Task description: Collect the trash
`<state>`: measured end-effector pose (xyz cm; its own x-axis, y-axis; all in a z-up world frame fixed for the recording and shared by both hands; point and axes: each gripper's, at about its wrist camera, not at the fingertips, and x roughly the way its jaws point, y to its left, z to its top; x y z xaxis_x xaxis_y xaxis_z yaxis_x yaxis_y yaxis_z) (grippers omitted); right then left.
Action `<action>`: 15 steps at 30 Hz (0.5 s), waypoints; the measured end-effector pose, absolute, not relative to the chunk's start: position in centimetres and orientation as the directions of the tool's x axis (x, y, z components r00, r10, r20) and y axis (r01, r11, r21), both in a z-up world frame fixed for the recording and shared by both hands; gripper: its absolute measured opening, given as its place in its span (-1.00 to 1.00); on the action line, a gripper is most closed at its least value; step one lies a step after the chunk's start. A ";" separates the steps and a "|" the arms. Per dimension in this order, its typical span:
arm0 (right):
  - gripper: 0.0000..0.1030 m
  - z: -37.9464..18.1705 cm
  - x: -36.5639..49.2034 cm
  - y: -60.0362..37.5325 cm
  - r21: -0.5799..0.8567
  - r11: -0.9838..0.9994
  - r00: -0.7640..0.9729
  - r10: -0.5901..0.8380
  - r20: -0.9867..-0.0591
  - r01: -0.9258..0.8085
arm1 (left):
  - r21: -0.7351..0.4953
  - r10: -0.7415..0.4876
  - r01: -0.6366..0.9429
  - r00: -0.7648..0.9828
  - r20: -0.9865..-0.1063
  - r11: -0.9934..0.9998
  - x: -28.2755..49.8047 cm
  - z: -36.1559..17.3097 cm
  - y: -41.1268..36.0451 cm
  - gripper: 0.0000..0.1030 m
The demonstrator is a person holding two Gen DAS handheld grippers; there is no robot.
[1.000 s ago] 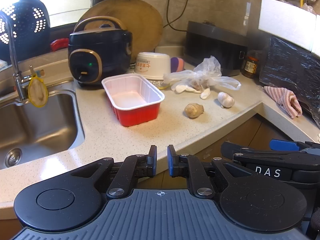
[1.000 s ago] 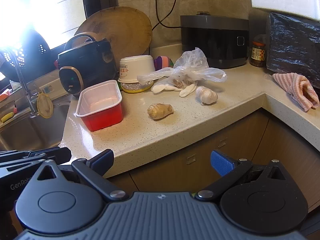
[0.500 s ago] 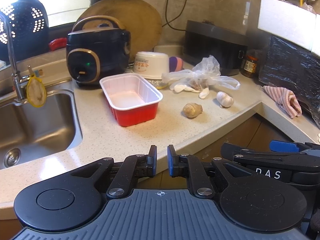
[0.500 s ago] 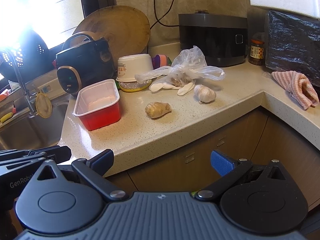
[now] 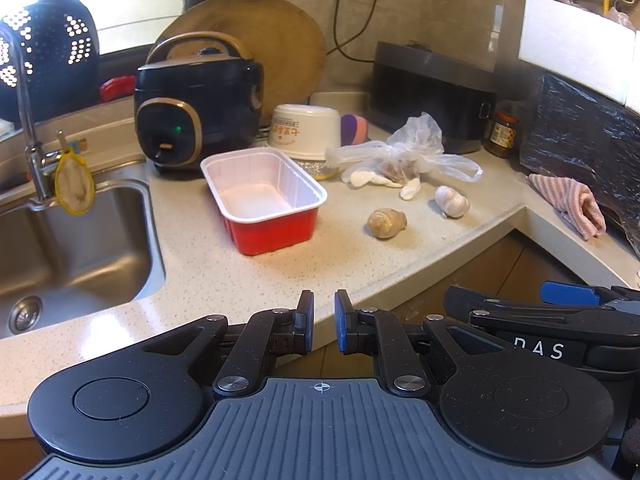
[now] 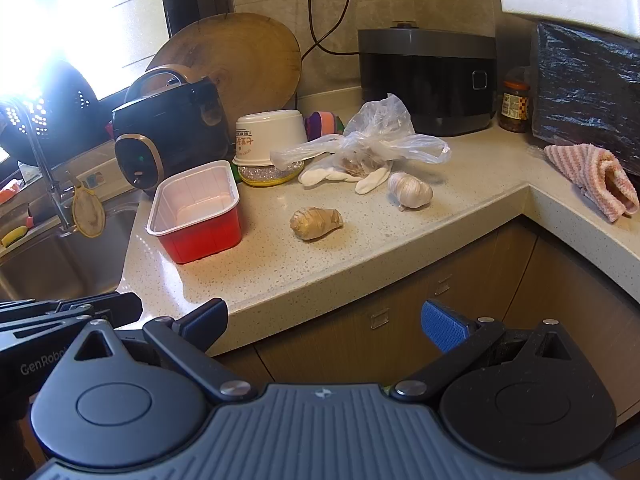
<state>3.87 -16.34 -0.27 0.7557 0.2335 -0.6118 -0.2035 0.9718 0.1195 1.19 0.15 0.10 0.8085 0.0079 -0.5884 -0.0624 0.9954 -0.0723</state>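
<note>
Hovering off the front edge of the counter (image 5: 208, 272), the left gripper (image 5: 321, 322) has its two blue-padded fingers almost pressed together, a thin slit between them and nothing in it. The right gripper (image 6: 324, 322) hangs beside it, also short of the counter edge, with its fingers spread wide and empty; part of it shows at 4 o'clock in the left wrist view.

On the counter, the red tray (image 5: 266, 202) with a white inside stands empty, at about 12 o'clock from the left gripper and 11 o'clock from the right one. At 3 o'clock of the tray, apart from it, lies a piece of ginger (image 6: 316, 222). A garlic bulb (image 6: 410, 191) lies near the ginger, at its 1 o'clock in the right wrist view. Just behind the garlic sits a crumpled clear plastic bag (image 6: 366, 142) with something brown inside, and white peel scraps (image 6: 340, 176) lie against its front.

An upturned white bowl (image 5: 306, 130) stands behind the tray, at its 1 o'clock, and a dark rice cooker (image 5: 196, 104) at the tray's 11 o'clock. A round wooden board (image 5: 272, 36) leans on the wall behind them. The sink (image 5: 76, 248) is at 9 o'clock of the tray, with a tap (image 5: 28, 120) at its back. A second dark cooker (image 6: 428, 76) stands at the back wall, and a pink striped cloth (image 6: 596, 178) lies on the side counter at 3 o'clock.
</note>
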 end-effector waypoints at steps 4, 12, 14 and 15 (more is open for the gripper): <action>1.00 -0.3 3.9 -16.4 0.120 0.972 0.756 0.233 -0.612 -0.203 | -0.077 0.008 -0.067 0.808 -0.589 0.995 1.4 0.1 0.1 -0.72; 1.00 -0.4 4.2 -16.4 0.127 0.971 0.755 0.237 -0.611 -0.202 | -0.087 0.010 -0.078 0.799 -0.601 0.993 2.3 0.3 0.5 -0.72; 1.00 -0.5 4.8 -16.5 0.140 0.971 0.757 0.238 -0.609 -0.193 | -0.105 -0.006 -0.071 0.798 -0.603 0.992 2.6 0.4 1.5 -0.72; 1.00 -0.5 5.0 -16.4 0.146 0.971 0.757 0.237 -0.609 -0.187 | -0.130 -0.029 -0.064 0.794 -0.608 0.989 3.0 0.5 2.3 -0.72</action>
<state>4.99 -16.39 -0.51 0.7570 0.2371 -0.6089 -0.1867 0.9715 0.1462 2.96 2.30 0.47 0.7936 -0.0286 -0.6078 -0.0642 0.9894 -0.1303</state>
